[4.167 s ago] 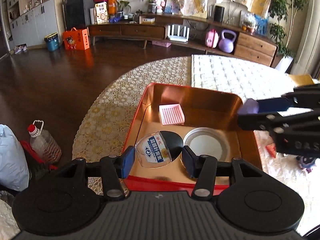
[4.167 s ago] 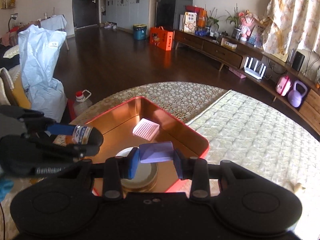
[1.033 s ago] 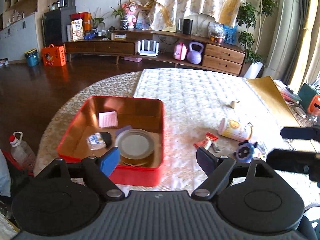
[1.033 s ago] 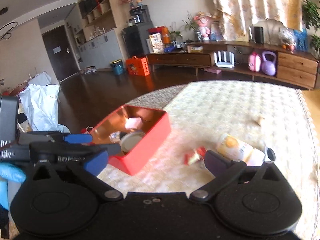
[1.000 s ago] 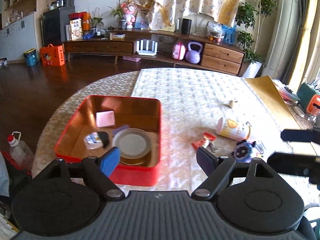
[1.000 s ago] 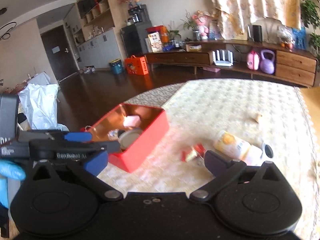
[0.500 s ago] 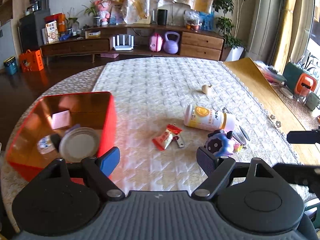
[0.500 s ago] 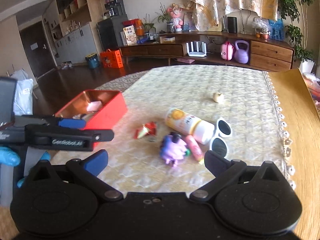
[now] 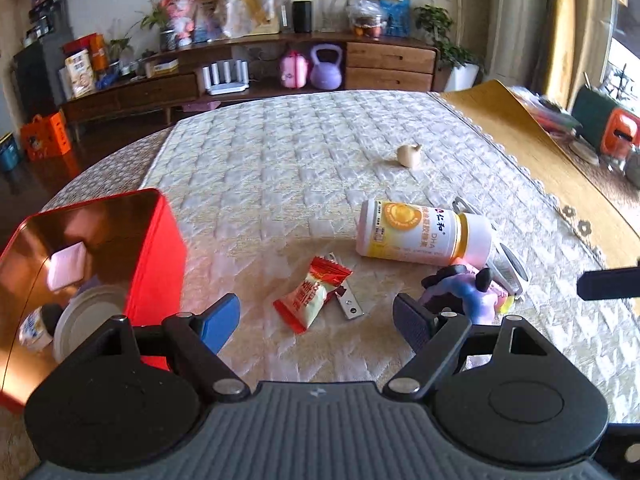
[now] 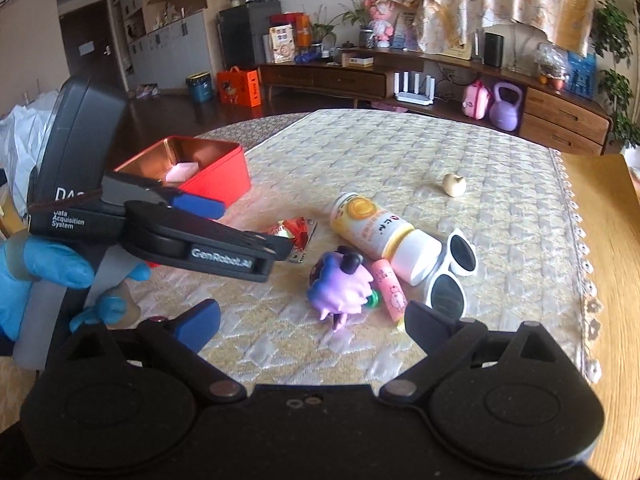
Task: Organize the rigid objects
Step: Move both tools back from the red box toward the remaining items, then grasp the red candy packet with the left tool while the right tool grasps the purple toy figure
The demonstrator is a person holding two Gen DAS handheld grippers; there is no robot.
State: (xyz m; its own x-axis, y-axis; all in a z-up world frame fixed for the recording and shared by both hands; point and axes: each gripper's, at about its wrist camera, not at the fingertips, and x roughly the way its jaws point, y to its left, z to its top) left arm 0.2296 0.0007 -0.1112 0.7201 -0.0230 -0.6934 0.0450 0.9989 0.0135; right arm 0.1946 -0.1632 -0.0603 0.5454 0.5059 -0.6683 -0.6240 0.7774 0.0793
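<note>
Between picks: left gripper (image 9: 316, 320) wide open, empty, over candy packet (image 9: 310, 294); right gripper (image 10: 312, 326) empty, jaws closing, purple toy (image 10: 340, 286) at twelve o'clock. Red tin (image 9: 156, 256) at nine o'clock. Next: straddle, squeeze, carry.

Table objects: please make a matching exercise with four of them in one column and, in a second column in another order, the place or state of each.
Things:
1. pill bottle
2. sunglasses
3. pink eraser
4. snack packet

Places or states:
A. inside the red tin
B. lying on its side on the tablecloth
C. over a nail clipper
D. beside the bottle's white cap

Pairs: 1-B, 2-D, 3-A, 4-C
</note>
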